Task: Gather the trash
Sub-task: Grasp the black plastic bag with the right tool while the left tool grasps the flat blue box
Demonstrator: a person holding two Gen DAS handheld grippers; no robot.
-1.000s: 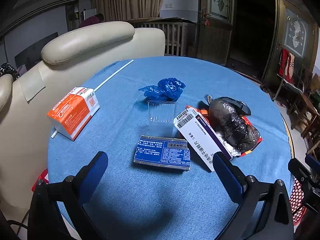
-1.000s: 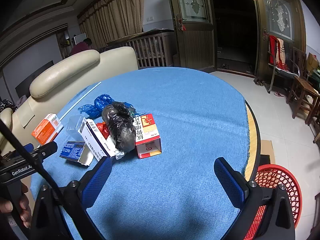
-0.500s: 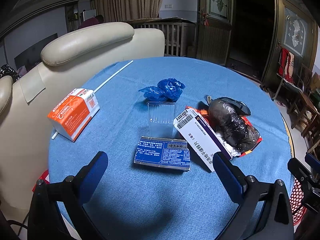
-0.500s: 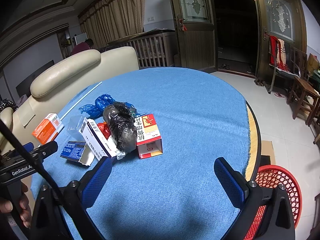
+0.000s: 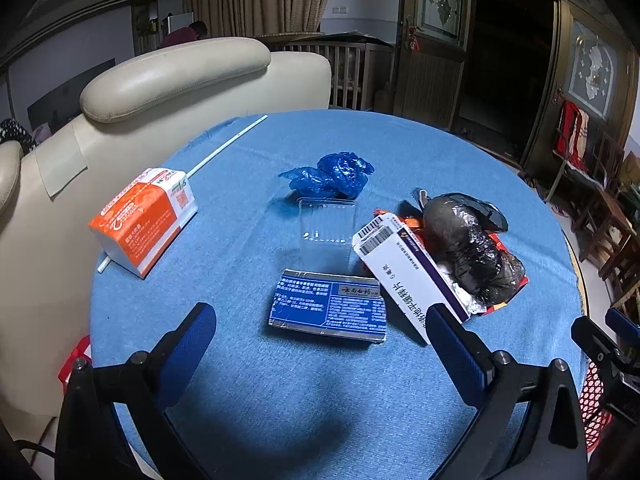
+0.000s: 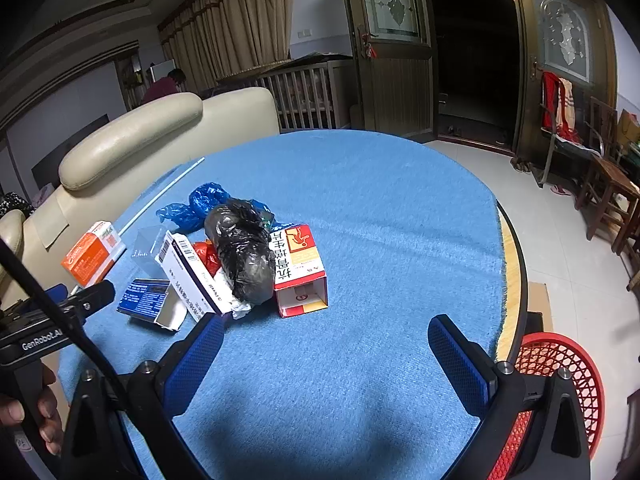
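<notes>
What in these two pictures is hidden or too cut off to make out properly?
- Red basket: both views, mostly hidden by the table edge and right gripper; contents unseen.
- White wad: left view, tucked under the black bag.
- White stick: partly hidden behind the orange box.

your left gripper [image 5: 320, 344]: jaws wide apart, empty, level over table | your right gripper [image 6: 326, 354]: jaws wide apart, empty | your left hand [image 6: 28, 412] wraps the handle

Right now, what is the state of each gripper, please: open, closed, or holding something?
Left gripper: open, holding nothing, above the table.
Right gripper: open, holding nothing, above the table.
</notes>
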